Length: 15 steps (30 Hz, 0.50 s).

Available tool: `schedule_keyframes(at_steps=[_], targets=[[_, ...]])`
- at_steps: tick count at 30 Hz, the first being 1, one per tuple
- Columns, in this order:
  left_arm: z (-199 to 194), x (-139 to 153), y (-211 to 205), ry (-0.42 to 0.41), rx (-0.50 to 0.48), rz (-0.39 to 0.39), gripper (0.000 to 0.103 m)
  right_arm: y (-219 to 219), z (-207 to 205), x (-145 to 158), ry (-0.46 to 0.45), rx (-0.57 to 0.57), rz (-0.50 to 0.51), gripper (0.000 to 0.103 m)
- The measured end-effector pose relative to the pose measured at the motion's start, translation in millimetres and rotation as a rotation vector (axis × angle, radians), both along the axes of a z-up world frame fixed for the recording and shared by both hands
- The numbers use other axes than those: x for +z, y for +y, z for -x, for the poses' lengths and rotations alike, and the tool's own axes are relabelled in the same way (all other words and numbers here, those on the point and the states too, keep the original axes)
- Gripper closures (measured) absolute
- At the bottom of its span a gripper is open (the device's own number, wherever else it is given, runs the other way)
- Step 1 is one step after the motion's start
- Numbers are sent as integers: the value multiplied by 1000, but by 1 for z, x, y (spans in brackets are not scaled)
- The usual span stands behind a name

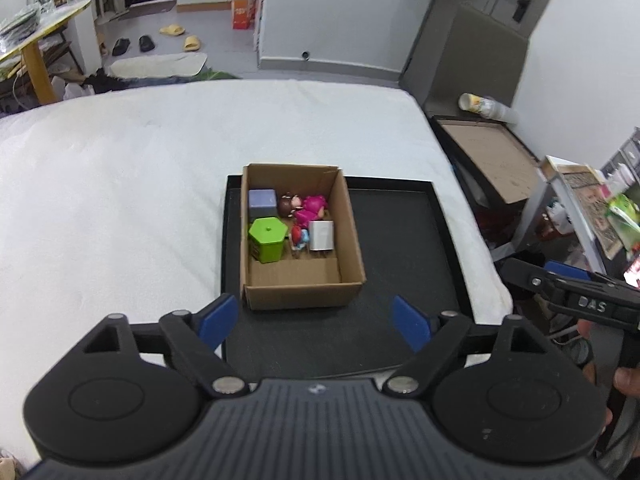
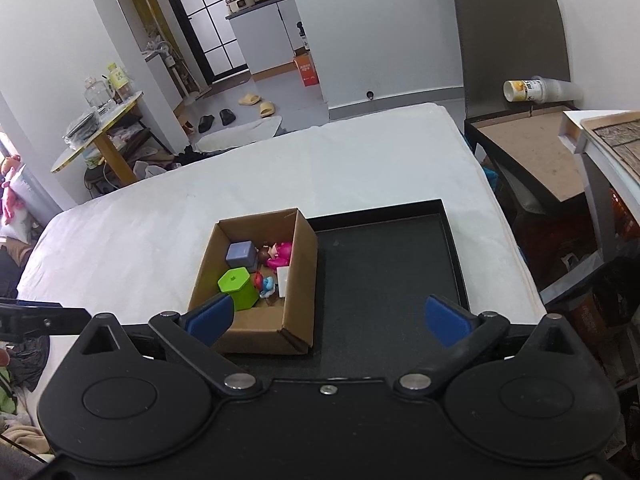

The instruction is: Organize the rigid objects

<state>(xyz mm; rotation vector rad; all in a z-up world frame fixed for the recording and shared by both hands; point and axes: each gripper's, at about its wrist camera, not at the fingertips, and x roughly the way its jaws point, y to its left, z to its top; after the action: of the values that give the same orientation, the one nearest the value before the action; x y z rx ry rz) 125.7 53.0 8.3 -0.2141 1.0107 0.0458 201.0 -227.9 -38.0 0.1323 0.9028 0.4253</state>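
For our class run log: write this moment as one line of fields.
left tongs: open, empty | right tongs: open, empty | cardboard box: on black tray, holds toys | tray beside box: bare

Brown cardboard box (image 1: 304, 292) on a black tray (image 1: 400, 240), white bedcover (image 1: 120, 184) beneath. Inside: lime-green container (image 1: 267, 240), lavender cube (image 1: 262, 202), magenta doll (image 1: 312, 209), white block (image 1: 322, 236). Blue gripper pads (image 1: 218, 318).
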Motion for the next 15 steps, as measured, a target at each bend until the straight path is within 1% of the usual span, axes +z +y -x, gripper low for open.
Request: schedule_keyframes(at_steps=[2, 4, 12, 15], targets=[[10, 7, -7, -17, -14, -15, 10, -3, 6, 3, -9, 0, 1, 0], [19, 12, -13, -23, -19, -21, 1, -7, 12, 6, -18, -3, 1, 0], [49, 22, -22, -71, -16, 12, 0, -23, 31, 21, -54, -13, -1, 0], [58, 23, -29, -91, -27, -18, 0, -28, 36, 25, -75, -26, 10, 0]])
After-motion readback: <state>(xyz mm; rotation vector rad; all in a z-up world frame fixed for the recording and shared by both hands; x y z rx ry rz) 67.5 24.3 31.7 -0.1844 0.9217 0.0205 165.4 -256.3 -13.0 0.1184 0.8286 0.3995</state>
